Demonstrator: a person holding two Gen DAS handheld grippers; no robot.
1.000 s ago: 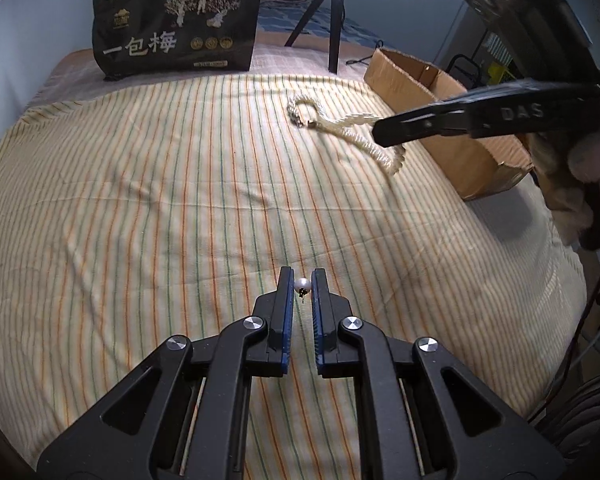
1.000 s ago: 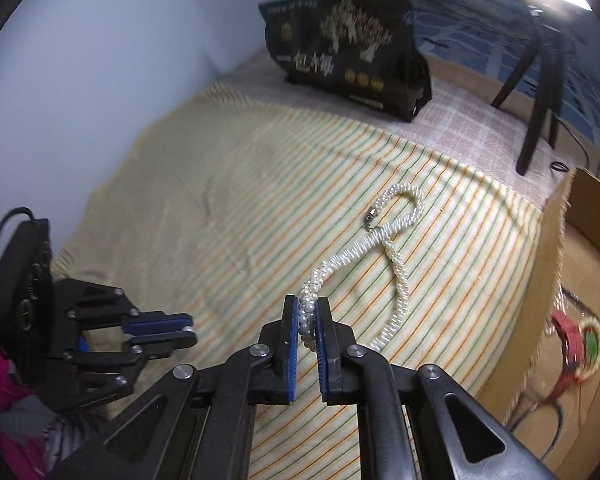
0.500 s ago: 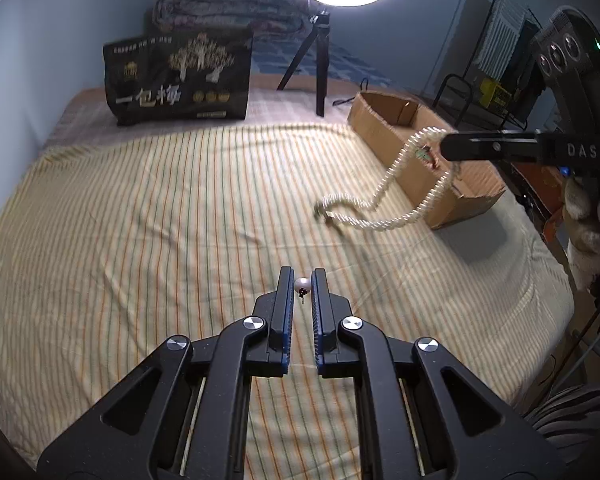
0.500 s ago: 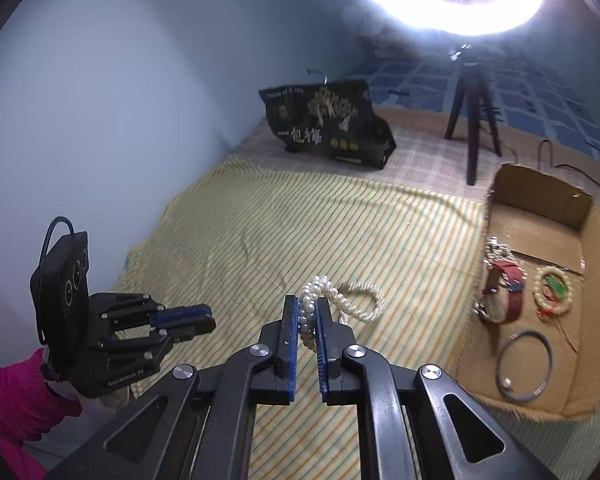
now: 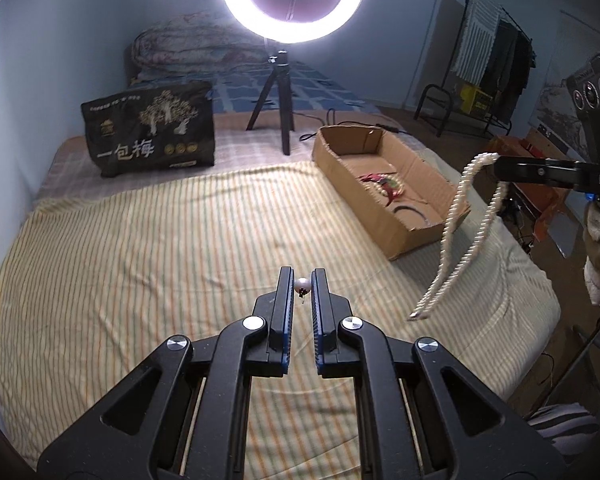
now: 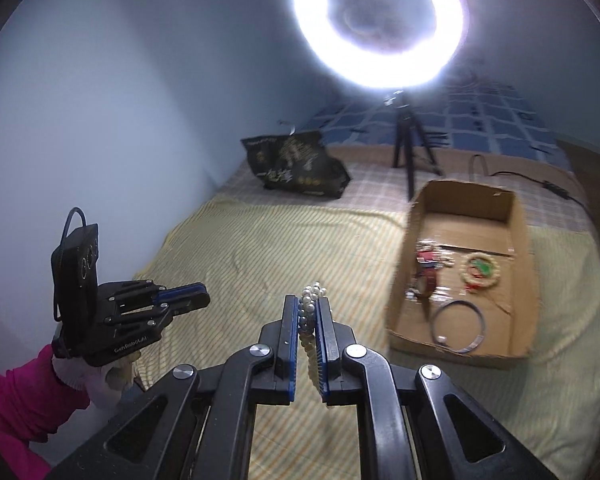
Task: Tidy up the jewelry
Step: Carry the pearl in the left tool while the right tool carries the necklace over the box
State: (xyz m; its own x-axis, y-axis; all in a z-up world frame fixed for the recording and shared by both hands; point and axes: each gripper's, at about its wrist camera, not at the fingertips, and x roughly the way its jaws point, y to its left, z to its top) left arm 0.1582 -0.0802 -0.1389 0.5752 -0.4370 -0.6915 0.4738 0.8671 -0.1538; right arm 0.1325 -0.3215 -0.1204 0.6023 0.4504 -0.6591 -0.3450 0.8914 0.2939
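Observation:
My left gripper [image 5: 302, 280] is shut on a small pearl earring [image 5: 302, 284] and holds it above the striped bedspread [image 5: 160, 240]. My right gripper [image 6: 309, 306] is shut on a long pearl necklace [image 6: 309, 312]. In the left wrist view the necklace [image 5: 456, 216] hangs in the air in two strands from the right gripper [image 5: 500, 166], just right of the cardboard box [image 5: 416, 236]. The box [image 6: 524, 240] holds a red watch, a beaded bracelet and a metal bangle [image 6: 458, 326]. The left gripper shows in the right wrist view [image 6: 198, 294].
A black snack bag [image 5: 148, 134] stands at the back of the bed. A ring light on a tripod [image 5: 278, 92] stands behind the box. The bed's right edge [image 5: 540, 280] drops to a cluttered floor with a clothes rack [image 5: 488, 60].
My right gripper has lifted the pearl necklace off the bedspread and carried it up and right, to beside the box. My left gripper has risen with the earring still in it.

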